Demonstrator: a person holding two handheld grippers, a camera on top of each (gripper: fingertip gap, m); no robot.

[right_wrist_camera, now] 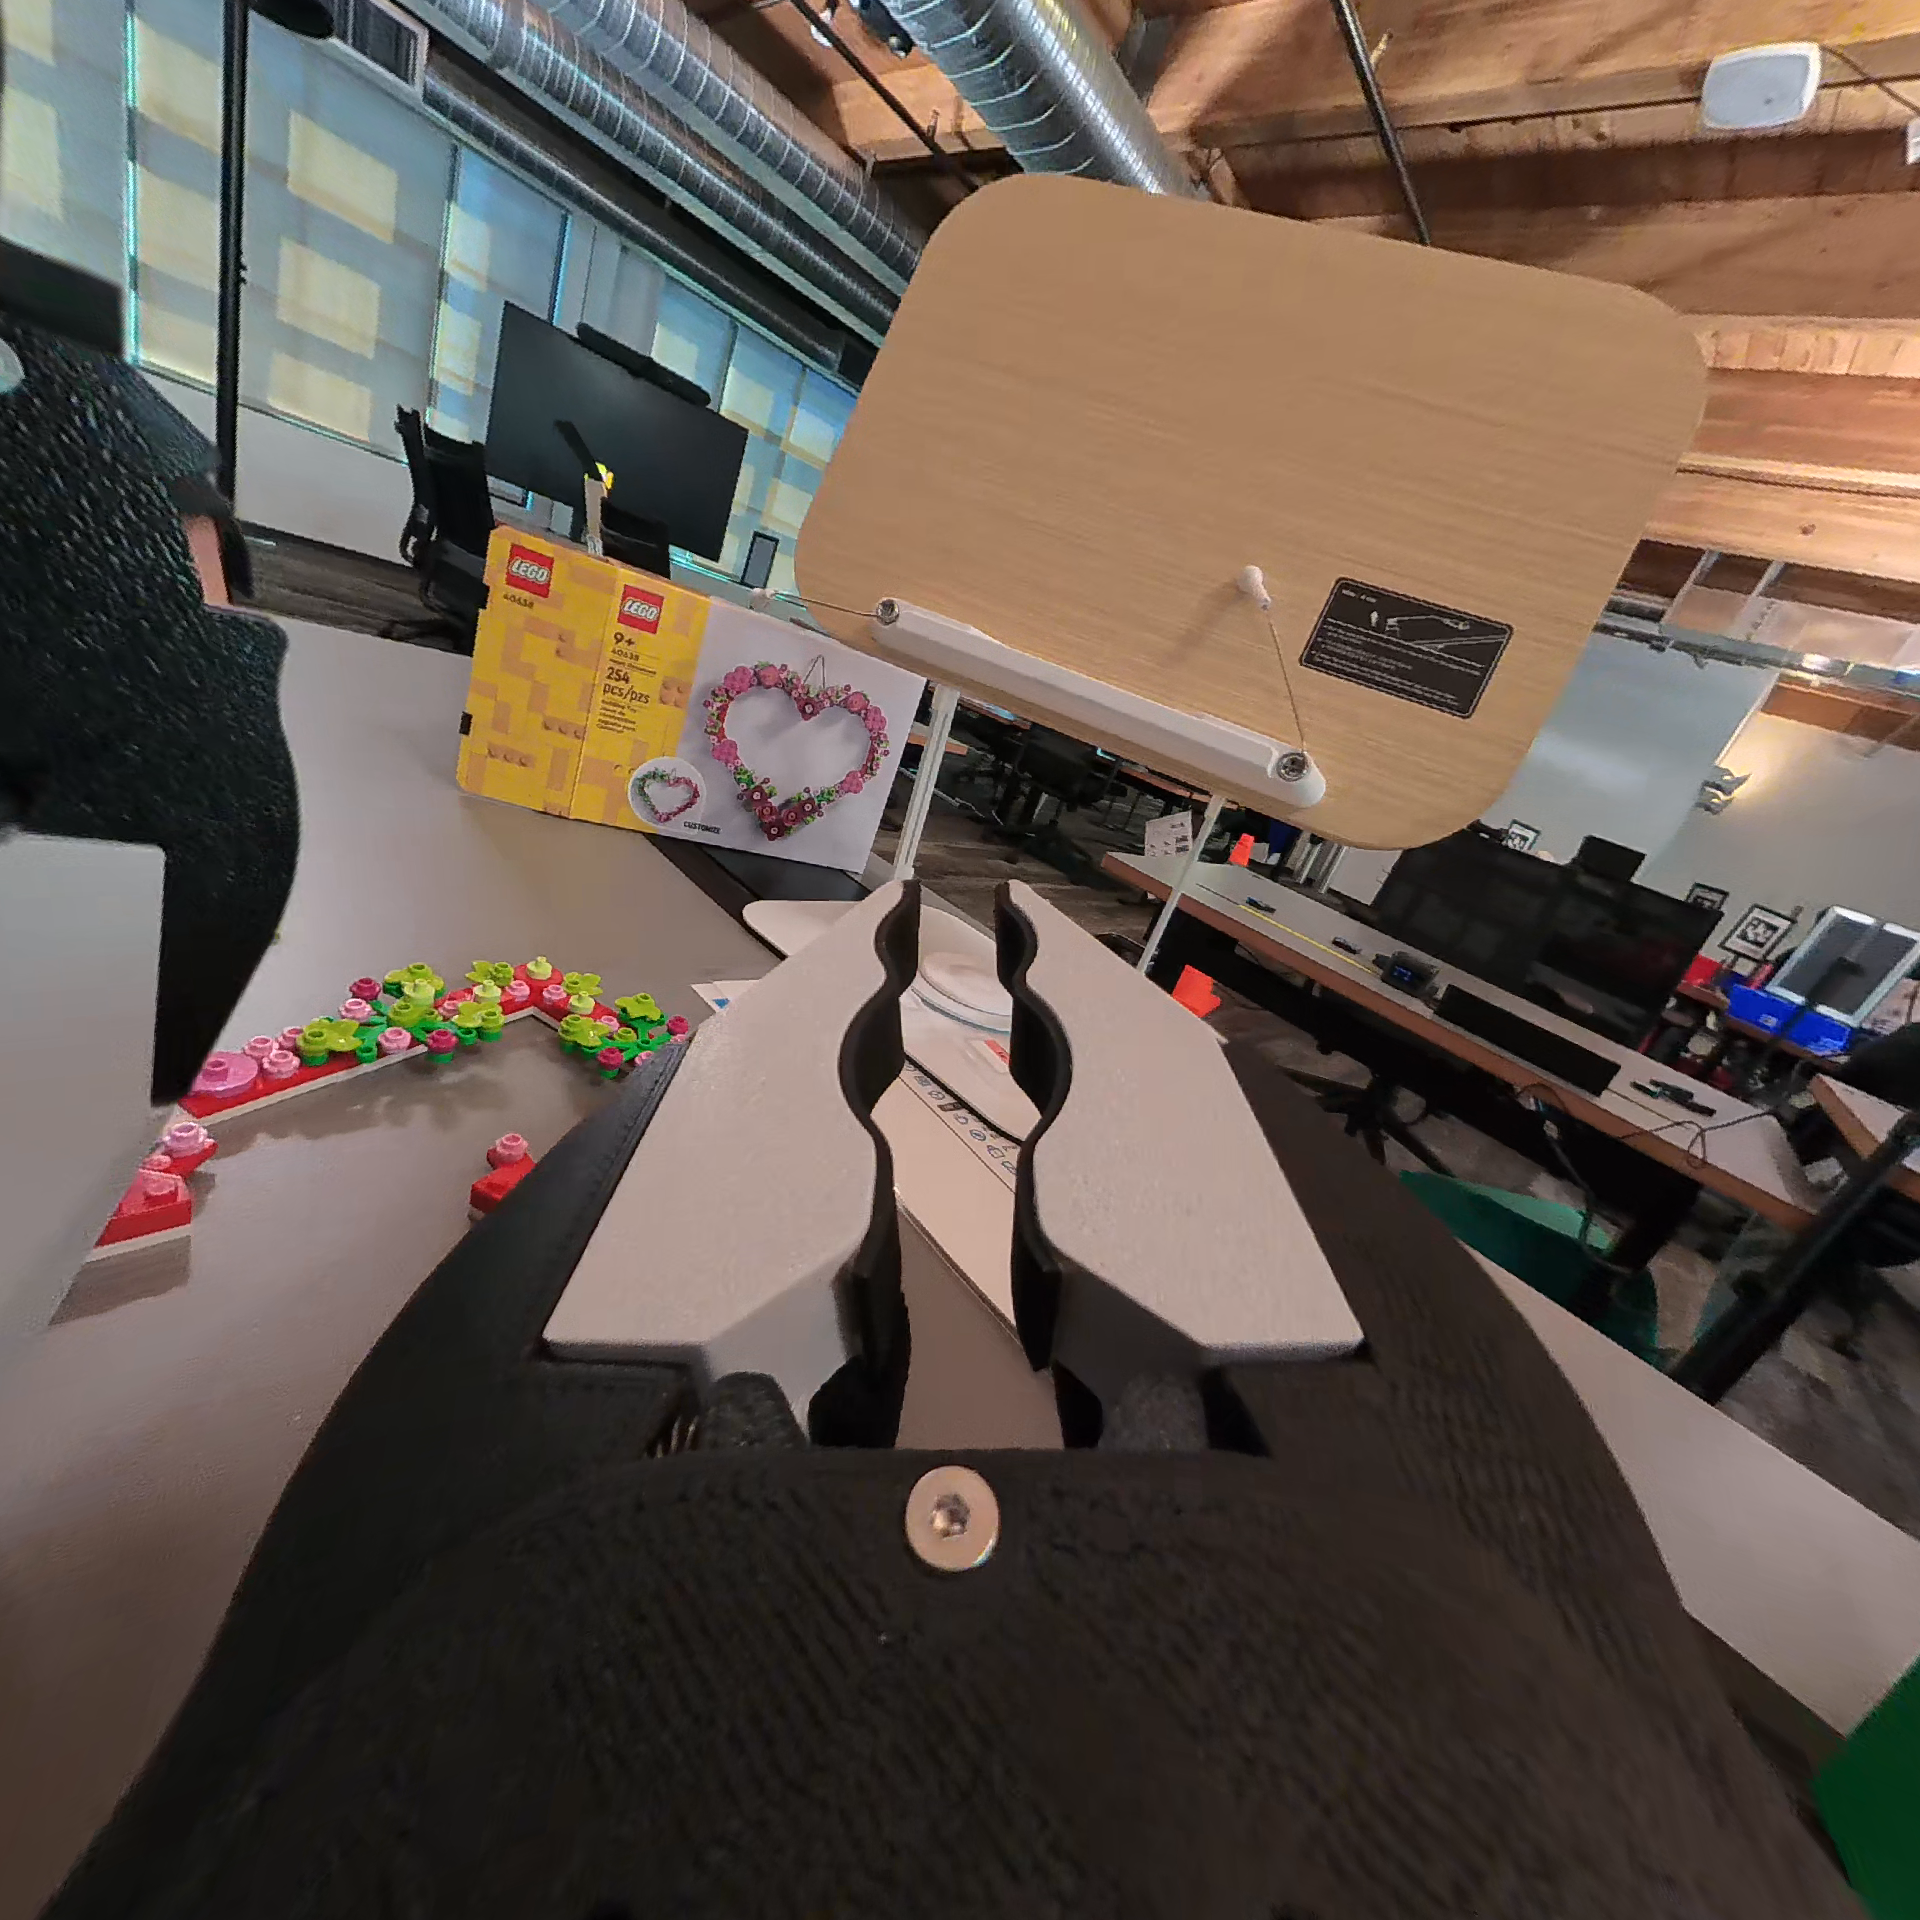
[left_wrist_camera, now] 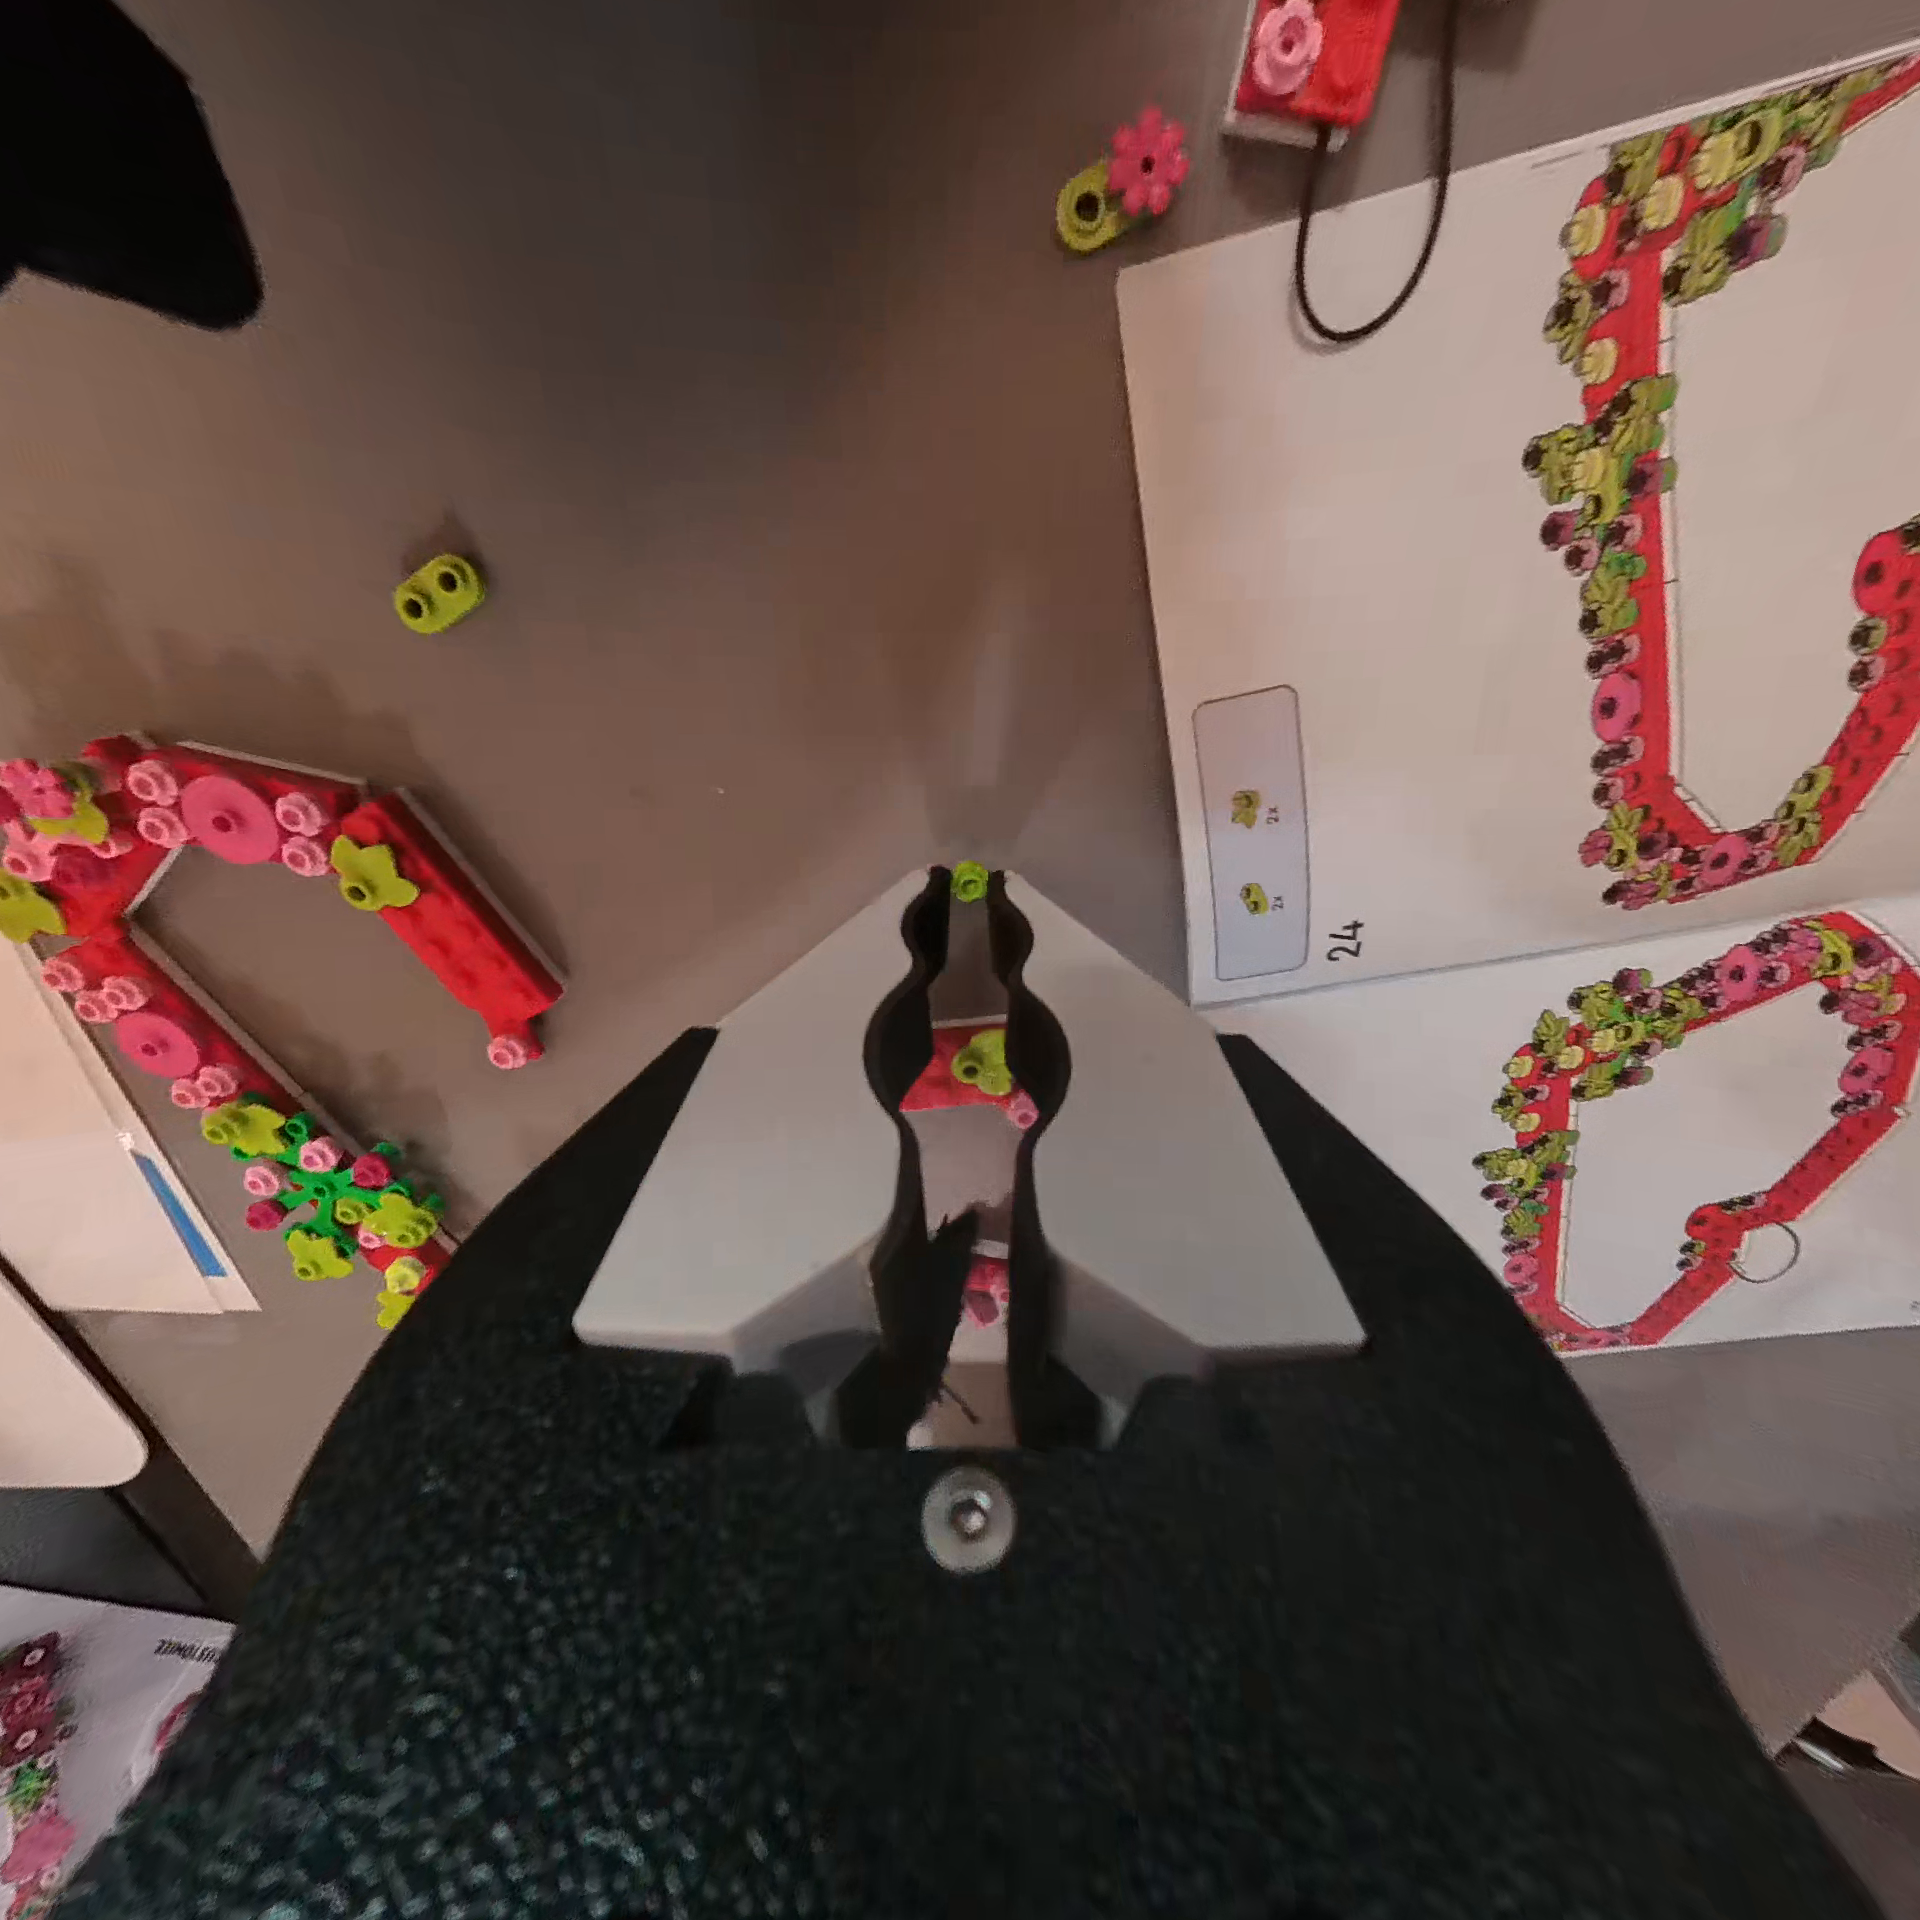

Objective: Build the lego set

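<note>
My left gripper (left_wrist_camera: pixel 968 883) is shut on a small lime-green round piece (left_wrist_camera: pixel 968 880), held at its fingertips above the grey table. A red segment with a lime piece (left_wrist_camera: pixel 971 1075) shows below through the gap between the fingers. The partly built red heart frame with pink flowers and green leaves (left_wrist_camera: pixel 208 935) lies to the left; it also shows in the right wrist view (right_wrist_camera: pixel 436 1023). My right gripper (right_wrist_camera: pixel 956 899) is open and empty, raised over the table's right side. The left gripper's body (right_wrist_camera: pixel 125 727) shows at the left edge there.
The open instruction booklet (left_wrist_camera: pixel 1403 520) lies at the right. A loose lime plate (left_wrist_camera: pixel 438 594), a lime plate with a pink flower (left_wrist_camera: pixel 1122 182) and a red part with a pink flower (left_wrist_camera: pixel 1314 62) lie on the table. A yellow set box (right_wrist_camera: pixel 665 717) and a wooden book stand (right_wrist_camera: pixel 1247 488) stand behind. The tips of one gripper are about 20 centimeters away from the tips of the other. My left tips are roughly 9 centimeters from the loose lime plate (left_wrist_camera: pixel 438 594).
</note>
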